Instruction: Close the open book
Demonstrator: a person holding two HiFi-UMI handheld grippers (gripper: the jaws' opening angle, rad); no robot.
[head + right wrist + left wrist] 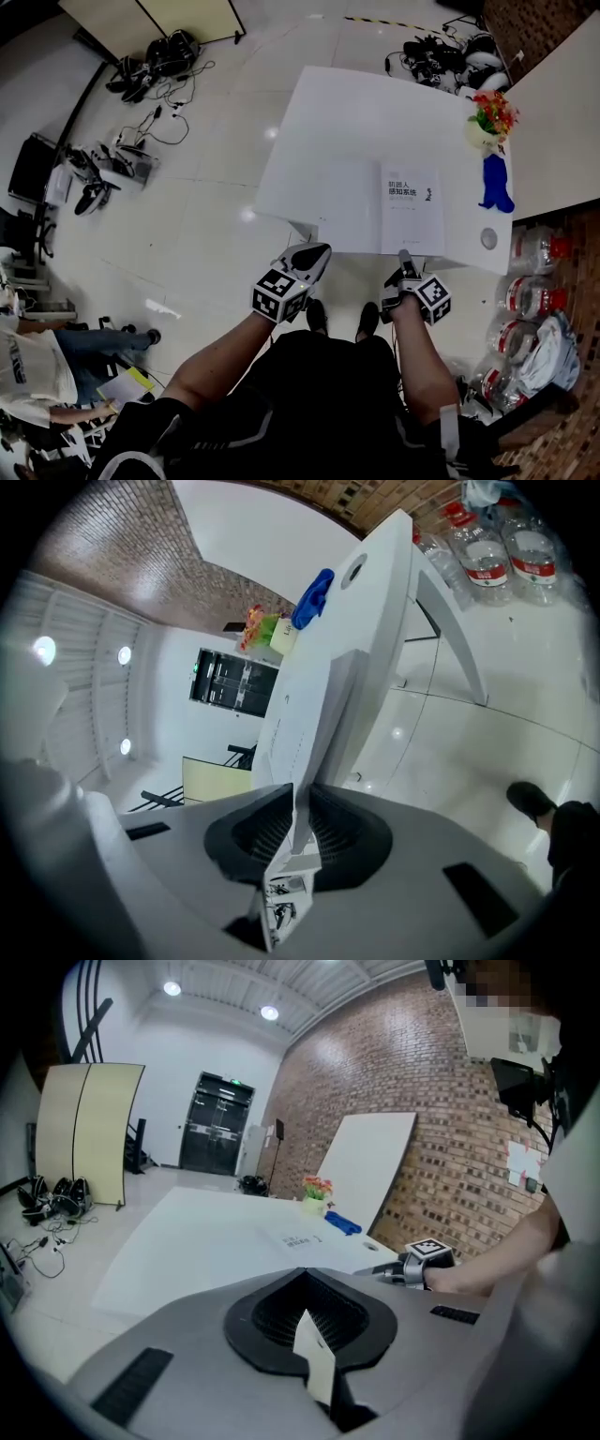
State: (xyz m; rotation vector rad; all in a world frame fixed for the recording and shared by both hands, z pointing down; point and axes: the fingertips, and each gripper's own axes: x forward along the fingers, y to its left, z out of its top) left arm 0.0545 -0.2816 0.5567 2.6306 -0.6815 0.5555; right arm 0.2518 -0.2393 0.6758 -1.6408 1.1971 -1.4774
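Note:
The open book [384,202] lies flat near the front edge of the white table [375,103], with printed title text on its right-hand leaf [411,211]. My right gripper [405,261] is at that leaf's front edge. In the right gripper view, rolled on its side, its jaws [298,794] are shut on the thin white leaf [305,726]. My left gripper [313,253] hovers at the table's front edge, left of the book and apart from it. Its jaws [305,1271] are shut with nothing of the book between them. From there the book [298,1239] shows far off.
A flower pot [490,117], a blue object [495,183] and a round table grommet [488,238] sit along the table's right side. Water bottles [534,248] stand on the floor at right. Cables and gear [141,70] lie at left. A person [37,366] is at the lower left.

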